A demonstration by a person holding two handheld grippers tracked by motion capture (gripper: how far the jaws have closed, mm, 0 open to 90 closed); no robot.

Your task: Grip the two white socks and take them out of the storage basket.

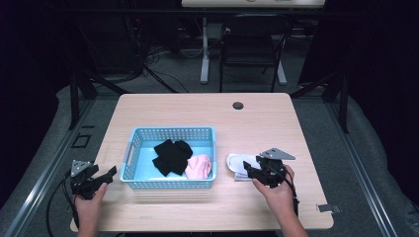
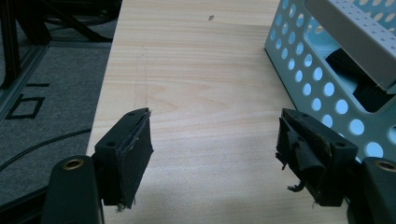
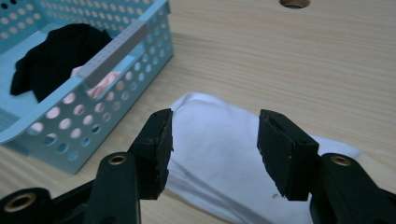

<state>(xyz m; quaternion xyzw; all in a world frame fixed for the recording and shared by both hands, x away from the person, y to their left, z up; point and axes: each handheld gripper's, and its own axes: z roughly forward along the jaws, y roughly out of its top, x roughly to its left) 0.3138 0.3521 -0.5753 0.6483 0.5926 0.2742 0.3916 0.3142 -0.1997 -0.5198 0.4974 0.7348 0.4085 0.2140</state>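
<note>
One light wooden worktop (image 1: 163, 111) carries one pale blue perforated basket (image 1: 170, 134), which sits left of centre. Inside the basket lie two things: one black garment (image 1: 171, 155) spread over the middle of the floor, and one pink cloth (image 1: 199, 166) bunched in the near right corner, touching the black one. One white folded cloth (image 1: 236, 163) lies on the bare wood just beside the basket's right wall, apart from it. One round cable hole (image 1: 238, 105) sits near the far edge of the worktop.

Two grippers are held, one in each hand. The left gripper (image 1: 97, 178) hovers over the near left corner of the worktop, close to the left edge and near the basket's left wall; in the left gripper view its jaws stand wide apart with only bare wood between them. The right gripper (image 1: 252, 169) is at the white cloth; in the right gripper view its jaws stand apart, straddling the white cloth (image 3: 219, 154) without pinching it.

The far half of the worktop is bare wood, as is the strip along the near edge in front of the basket and the stretch to the right of the white cloth.
</note>
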